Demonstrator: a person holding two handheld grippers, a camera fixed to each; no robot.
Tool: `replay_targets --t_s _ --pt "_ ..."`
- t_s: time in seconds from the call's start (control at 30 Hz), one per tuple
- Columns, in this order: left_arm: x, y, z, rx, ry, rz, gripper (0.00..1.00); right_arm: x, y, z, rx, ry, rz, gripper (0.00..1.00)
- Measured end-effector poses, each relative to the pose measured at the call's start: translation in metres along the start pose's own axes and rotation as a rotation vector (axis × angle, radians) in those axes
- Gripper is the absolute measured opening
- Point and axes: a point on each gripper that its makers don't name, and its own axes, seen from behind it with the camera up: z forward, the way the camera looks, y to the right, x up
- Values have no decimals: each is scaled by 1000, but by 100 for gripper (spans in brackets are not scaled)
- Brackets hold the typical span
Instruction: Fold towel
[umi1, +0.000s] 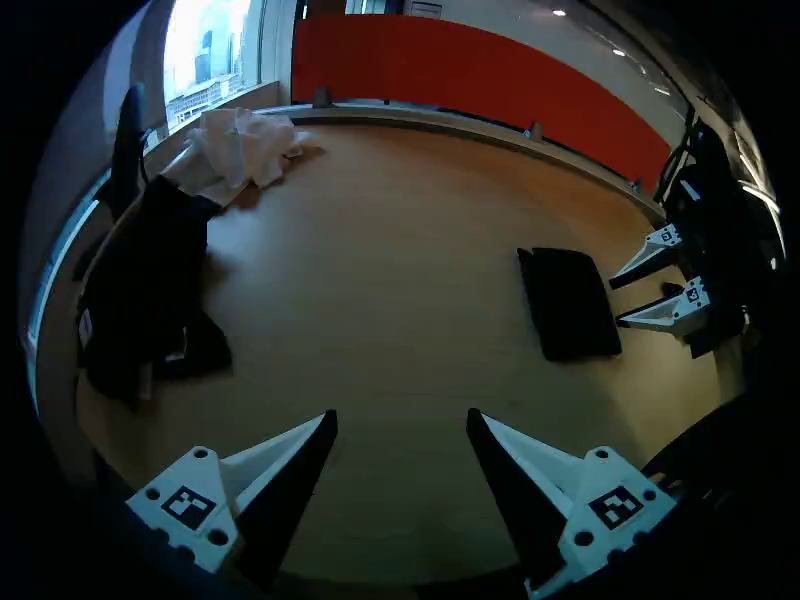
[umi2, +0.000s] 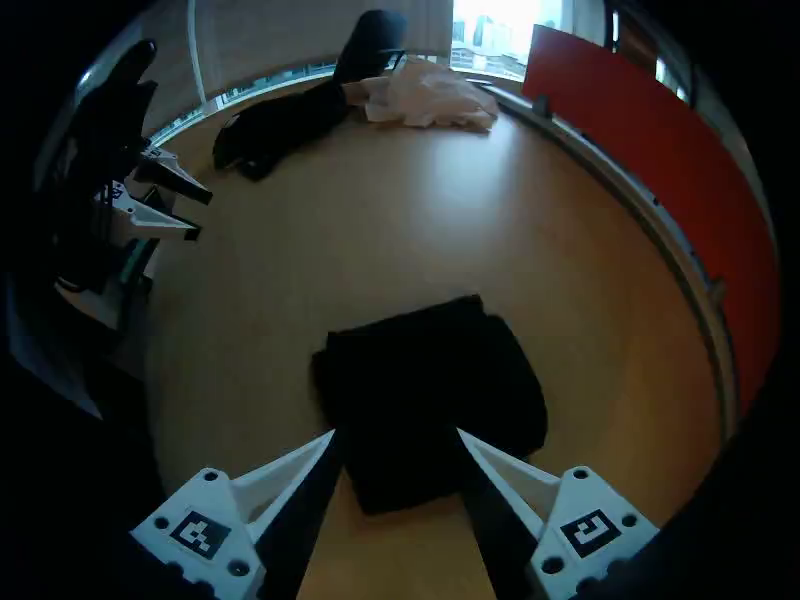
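Black folded towel (umi2: 430, 400) lies flat on the light wooden table (umi1: 400, 250), beneath the right gripper (umi2: 398, 435); left gripper (umi1: 400, 414) hangs well apart. Both jaws stand apart, empty. Advise pinching adjacent corners, lifting evenly.

Covered by the fingers of the right gripper (umi2: 398, 432): near corners of the black towel (umi2: 430, 380); touching or not, cannot tell. Lost in shadow at the edge of the bench (umi1: 400, 300): outline of dark clothing (umi1: 140, 290).

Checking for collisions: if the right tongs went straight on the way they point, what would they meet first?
Probably the folded black towel, lying on the table just ahead of the right tongs.
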Motion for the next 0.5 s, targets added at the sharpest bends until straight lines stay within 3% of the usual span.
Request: replay_targets --t_s 0.5 --pt "1 4 2 -1 -1 14 96 -35 -6 1 -20 -42 38 75"
